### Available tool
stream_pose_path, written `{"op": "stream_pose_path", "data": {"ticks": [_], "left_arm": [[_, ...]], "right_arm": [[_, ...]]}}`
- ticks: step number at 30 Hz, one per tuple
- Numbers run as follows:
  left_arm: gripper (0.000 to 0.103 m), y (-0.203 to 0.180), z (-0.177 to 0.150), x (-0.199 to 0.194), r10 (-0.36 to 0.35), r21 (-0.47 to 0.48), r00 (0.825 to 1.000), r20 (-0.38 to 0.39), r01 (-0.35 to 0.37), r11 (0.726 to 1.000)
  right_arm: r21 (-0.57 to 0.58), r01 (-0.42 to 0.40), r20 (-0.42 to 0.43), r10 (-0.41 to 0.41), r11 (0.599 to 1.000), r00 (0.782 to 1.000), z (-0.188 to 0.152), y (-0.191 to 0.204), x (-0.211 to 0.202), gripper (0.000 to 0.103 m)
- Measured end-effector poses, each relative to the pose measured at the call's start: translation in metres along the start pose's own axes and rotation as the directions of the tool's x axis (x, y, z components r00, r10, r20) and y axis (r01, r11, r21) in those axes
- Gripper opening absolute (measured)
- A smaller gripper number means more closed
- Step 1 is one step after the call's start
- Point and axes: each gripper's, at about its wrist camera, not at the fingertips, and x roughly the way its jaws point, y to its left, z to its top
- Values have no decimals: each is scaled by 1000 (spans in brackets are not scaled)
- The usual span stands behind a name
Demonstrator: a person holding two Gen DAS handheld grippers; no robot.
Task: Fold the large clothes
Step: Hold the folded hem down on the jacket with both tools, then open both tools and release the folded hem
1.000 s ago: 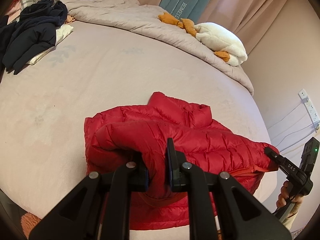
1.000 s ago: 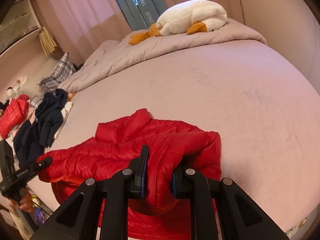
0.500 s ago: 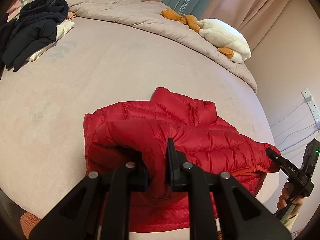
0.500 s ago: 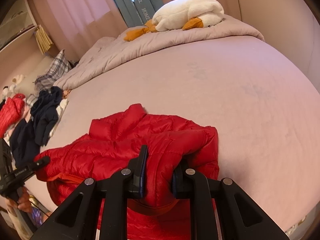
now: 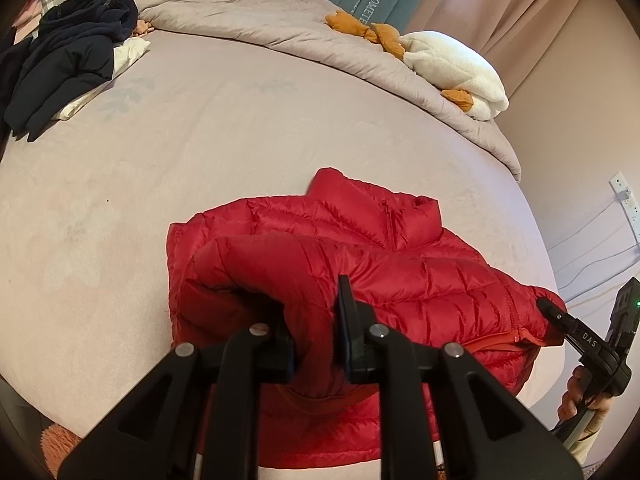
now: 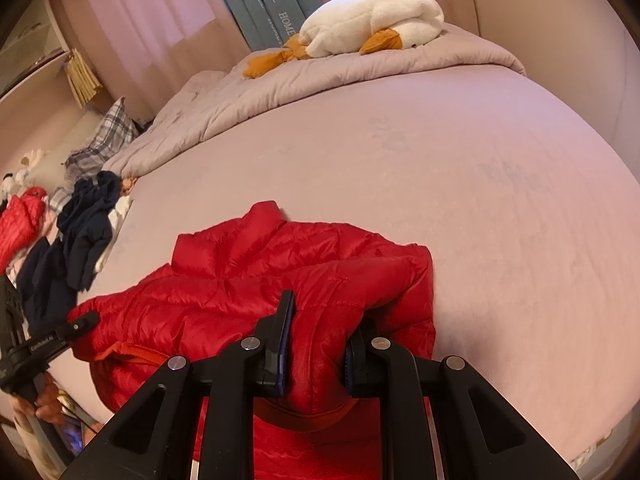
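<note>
A red quilted puffer jacket [image 5: 360, 264] lies on the near part of the bed, collar toward the far side; it also shows in the right wrist view [image 6: 256, 280]. My left gripper [image 5: 316, 340] is shut on a bunched fold of the jacket at its near left side and holds it raised. My right gripper [image 6: 316, 352] is shut on a fold at the jacket's near right side. The right gripper also shows in the left wrist view [image 5: 556, 312] at the jacket's right edge. The left gripper shows in the right wrist view [image 6: 84, 322] at its left edge.
The pinkish bed sheet [image 5: 240, 128] stretches beyond the jacket. A heap of dark clothes [image 5: 68, 48] lies far left, with another red garment [image 6: 20, 228] beside it. A rumpled duvet [image 5: 248, 20] and a white plush goose [image 6: 372, 20] lie at the back. Wall sockets [image 5: 626, 204] are at right.
Both grippers have moved forward over the bed with the jacket's near edge, folding it toward the collar. Their grip has not changed.
</note>
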Motion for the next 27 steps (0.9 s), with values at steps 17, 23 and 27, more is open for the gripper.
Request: {"op": "stream_pose_path", "data": {"ticks": [17, 23, 27], "left_arm": [[21, -1, 2, 4, 13, 0, 1000, 1, -13, 1000], [21, -3, 3, 7, 24, 6, 1000, 3, -24, 1000], [26, -4, 5, 8, 28, 13, 1000, 5, -28, 1000]], "right_arm": [[-11, 37, 2, -37, 999, 999, 0, 2, 3, 18], [-4, 42, 3, -42, 999, 999, 1, 3, 4, 18], [4, 43, 0, -43, 999, 999, 2, 3, 5, 18]]}}
